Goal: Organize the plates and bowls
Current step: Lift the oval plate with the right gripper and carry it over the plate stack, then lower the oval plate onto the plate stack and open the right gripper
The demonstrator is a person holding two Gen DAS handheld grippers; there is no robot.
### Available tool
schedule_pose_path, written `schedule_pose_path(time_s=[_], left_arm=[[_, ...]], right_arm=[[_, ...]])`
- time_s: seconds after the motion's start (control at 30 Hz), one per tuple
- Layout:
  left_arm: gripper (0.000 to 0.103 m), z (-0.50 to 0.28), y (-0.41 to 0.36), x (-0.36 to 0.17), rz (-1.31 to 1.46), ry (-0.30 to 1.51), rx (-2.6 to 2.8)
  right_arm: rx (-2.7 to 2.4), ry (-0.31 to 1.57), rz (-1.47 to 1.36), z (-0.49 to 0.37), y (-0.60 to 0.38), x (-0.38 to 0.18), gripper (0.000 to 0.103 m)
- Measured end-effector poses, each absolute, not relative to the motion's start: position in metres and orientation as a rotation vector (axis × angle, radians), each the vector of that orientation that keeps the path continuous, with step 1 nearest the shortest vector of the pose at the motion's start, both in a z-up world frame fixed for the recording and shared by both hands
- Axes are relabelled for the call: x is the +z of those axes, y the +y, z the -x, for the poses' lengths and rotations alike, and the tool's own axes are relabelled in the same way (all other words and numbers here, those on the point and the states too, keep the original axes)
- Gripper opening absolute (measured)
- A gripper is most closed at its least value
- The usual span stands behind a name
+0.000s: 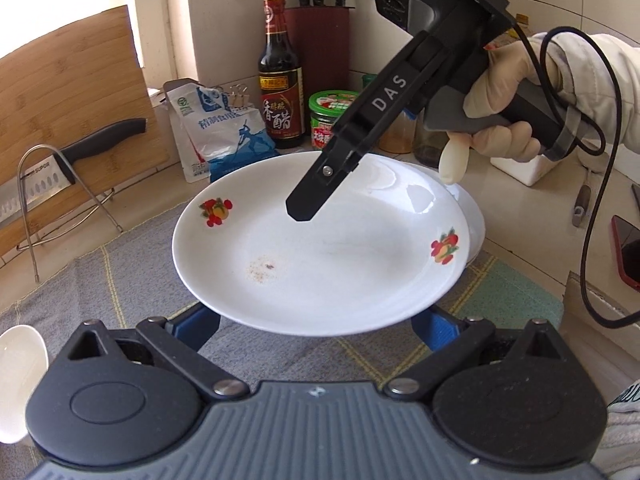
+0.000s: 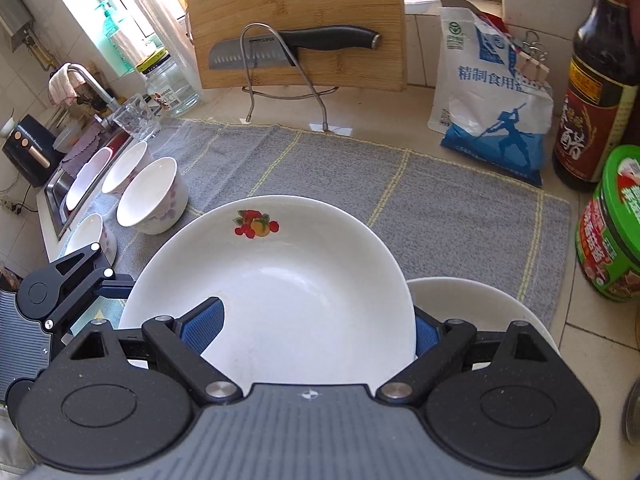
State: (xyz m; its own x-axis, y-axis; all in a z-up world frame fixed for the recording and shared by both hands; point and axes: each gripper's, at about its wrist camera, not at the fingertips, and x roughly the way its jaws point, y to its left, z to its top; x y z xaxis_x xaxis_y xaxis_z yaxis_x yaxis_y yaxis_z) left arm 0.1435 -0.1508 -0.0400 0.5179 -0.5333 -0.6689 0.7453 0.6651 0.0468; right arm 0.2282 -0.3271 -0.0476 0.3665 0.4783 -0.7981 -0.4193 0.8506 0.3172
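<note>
A white plate (image 1: 320, 248) with fruit decals hangs tilted above the grey mat (image 1: 120, 280). My right gripper (image 2: 318, 312) straddles its rim, which reaches deep into the jaws. One blue pad (image 2: 204, 324) lies on the plate's (image 2: 288, 280) inside. The other pad (image 2: 426, 336) sits behind the rim, so the gripper looks shut on the plate. My left gripper (image 1: 314, 316) has its fingers spread wide beneath the near rim, tips hidden. A second white plate (image 2: 480, 304) lies on the mat, partly under the lifted one. Several white bowls (image 2: 152, 196) stand at the mat's sink end.
A cutting board (image 2: 296, 20) with a knife (image 2: 296, 46) on a wire stand leans at the back. A salt bag (image 2: 492, 112), a vinegar bottle (image 2: 596, 100) and a green-lidded jar (image 2: 612, 224) crowd that side. A red phone (image 1: 626, 248) lies on the counter.
</note>
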Motion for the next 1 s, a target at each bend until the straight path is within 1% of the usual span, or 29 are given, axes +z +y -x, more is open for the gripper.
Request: schedule_pose_path(time_s=[0.4, 1.0], left_arm=[[0.101, -0.152, -0.182, -0.046, -0.380, 0.670, -0.924], [0.101, -0.159, -0.195, -0.058, -0.405, 0.690, -0.972]], right_arm=[[0.444, 1.062, -0.138, -0.208, -0.375, -0.062, 0.096], [0.378, 1.077, -0.181, -0.199, -0.394, -0.077, 0.096]])
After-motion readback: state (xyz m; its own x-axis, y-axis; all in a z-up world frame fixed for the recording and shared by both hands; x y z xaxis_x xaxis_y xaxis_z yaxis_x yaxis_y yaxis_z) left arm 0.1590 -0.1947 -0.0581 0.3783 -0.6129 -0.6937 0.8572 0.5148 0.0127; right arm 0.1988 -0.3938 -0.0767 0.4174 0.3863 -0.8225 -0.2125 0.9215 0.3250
